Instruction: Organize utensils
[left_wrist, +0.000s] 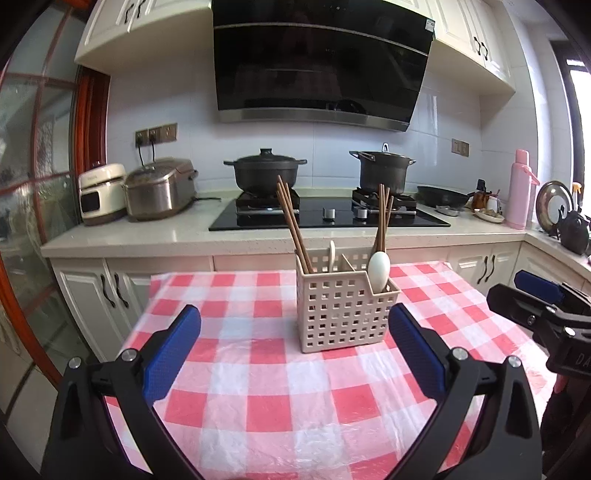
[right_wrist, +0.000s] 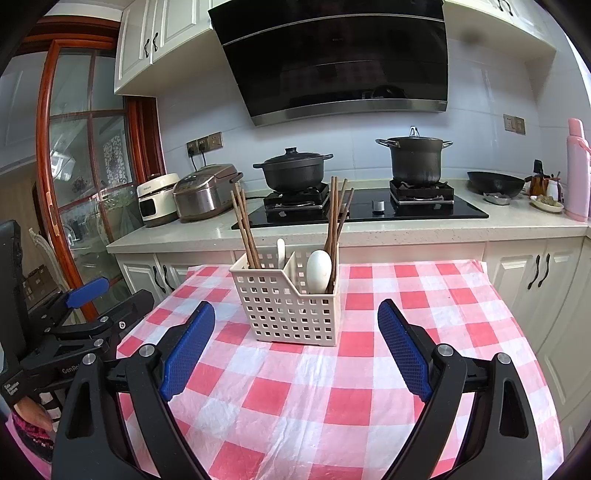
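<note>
Your left gripper (left_wrist: 295, 332) and right gripper (right_wrist: 295, 332) both gape wide, empty, near side of caddy (left_wrist: 343, 314); chopsticks (left_wrist: 293, 225), spoon (left_wrist: 378, 267) inside.

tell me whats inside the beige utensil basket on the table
The basket holds brown chopsticks and a small white spoon handle on its left side, more chopsticks and a white spoon right. Their lower ends are hidden.

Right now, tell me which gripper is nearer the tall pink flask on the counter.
Right. The right gripper sits left of the pink flask, short of it; the left gripper is even farther left.
</note>
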